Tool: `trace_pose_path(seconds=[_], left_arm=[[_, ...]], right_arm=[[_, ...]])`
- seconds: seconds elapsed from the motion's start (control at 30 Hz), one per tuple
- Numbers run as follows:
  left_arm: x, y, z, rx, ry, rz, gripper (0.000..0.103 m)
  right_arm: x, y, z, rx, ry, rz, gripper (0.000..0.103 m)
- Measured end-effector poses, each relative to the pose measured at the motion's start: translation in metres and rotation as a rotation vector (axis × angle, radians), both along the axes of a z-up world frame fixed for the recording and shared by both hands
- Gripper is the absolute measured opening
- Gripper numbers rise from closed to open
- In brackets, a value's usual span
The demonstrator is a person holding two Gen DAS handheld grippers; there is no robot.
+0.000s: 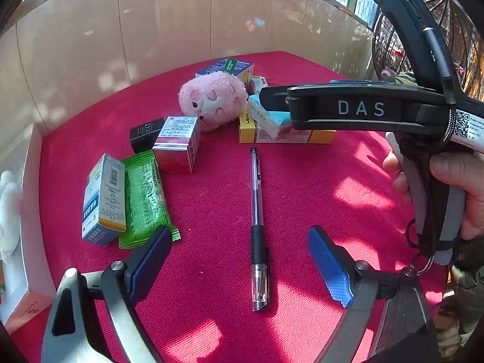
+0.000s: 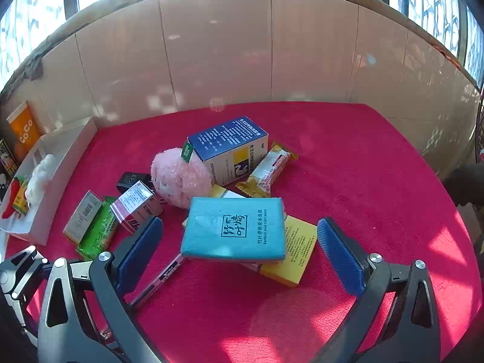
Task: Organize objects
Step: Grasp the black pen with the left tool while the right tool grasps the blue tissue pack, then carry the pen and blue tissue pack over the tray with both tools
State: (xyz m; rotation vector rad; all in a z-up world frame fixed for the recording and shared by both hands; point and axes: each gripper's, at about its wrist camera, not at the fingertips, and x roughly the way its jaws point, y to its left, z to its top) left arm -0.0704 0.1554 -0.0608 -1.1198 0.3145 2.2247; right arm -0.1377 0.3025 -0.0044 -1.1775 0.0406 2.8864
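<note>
Both tools stand spread wide with nothing between their pads. In the left wrist view the left tool (image 1: pixel 239 260) frames a clear pen (image 1: pixel 257 230) that lies on the red worktop (image 1: pixel 317 181) in the lower middle of the frame, untouched by either pad. The right tool (image 2: pixel 239 254) shows whole in its own view; in the left view its black body crosses the right side and hides part of the blue tissue pack (image 2: pixel 234 228), which rests tilted on a yellow box (image 2: pixel 298 252). That pack covers most of the yellow box and the far end of the pen in the right wrist view. At middle frame a pink plush toy (image 2: pixel 180 177) leans against a blue and white box (image 2: pixel 230 148), with a yellow snack bar (image 2: pixel 267 171) just beside it. A black adapter (image 1: pixel 145 133) is half hidden behind a red and white box (image 1: pixel 178 145). At the left, a green wrapper (image 1: pixel 143 196) lies touching a small blue and orange box (image 1: pixel 104 199). A white tray (image 2: pixel 65 163) at the left edge holds items too blurred to name.
</note>
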Motion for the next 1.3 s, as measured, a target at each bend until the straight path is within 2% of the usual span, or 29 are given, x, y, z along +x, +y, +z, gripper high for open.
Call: trace_pose_path(seconds=[0.13, 0.17, 0.23, 0.27, 0.33, 0.4, 0.57, 0.63, 0.7, 0.87, 1.07, 1.3], left_arm=[[-0.001, 0.012, -0.01, -0.041, -0.006, -0.009, 0.088], [0.0, 0.015, -0.013, -0.055, -0.007, -0.014, 0.085], [0.002, 0.015, -0.015, -0.065, 0.003, -0.022, 0.075], [0.003, 0.014, -0.014, -0.064, 0.007, -0.026, 0.066], [0.006, 0.012, -0.01, -0.071, 0.027, -0.037, 0.027], [0.008, 0.011, -0.01, -0.078, 0.033, -0.044, 0.02], [0.014, 0.011, -0.009, -0.097, 0.062, -0.054, 0.017], [0.019, 0.012, -0.009, -0.1, 0.075, -0.068, 0.008], [0.025, 0.013, -0.01, -0.108, 0.096, -0.077, 0.008], [0.032, 0.001, -0.001, -0.063, 0.107, -0.042, 0.008], [0.041, -0.017, 0.024, -0.052, 0.185, 0.032, 0.008], [0.032, -0.034, 0.037, -0.025, 0.22, 0.107, 0.008]], right_arm=[[-0.023, -0.011, -0.022, 0.088, -0.071, -0.025, 0.103], [-0.025, -0.008, -0.026, 0.075, -0.078, -0.033, 0.096], [-0.019, 0.0, -0.027, 0.026, -0.058, -0.044, 0.074], [-0.014, 0.004, -0.025, 0.022, -0.041, -0.058, 0.074], [-0.003, 0.015, -0.02, -0.04, -0.002, -0.076, 0.074], [0.013, 0.027, -0.015, -0.096, 0.041, -0.115, 0.074], [0.046, 0.043, -0.006, -0.202, 0.105, -0.166, 0.074], [0.053, 0.042, 0.0, -0.196, 0.122, -0.165, 0.074], [0.06, 0.039, 0.007, -0.19, 0.147, -0.162, 0.074], [0.069, 0.034, 0.021, -0.182, 0.191, -0.156, 0.074], [0.075, 0.024, 0.027, -0.171, 0.208, -0.142, 0.074], [0.08, 0.012, 0.033, -0.167, 0.213, -0.111, 0.074]])
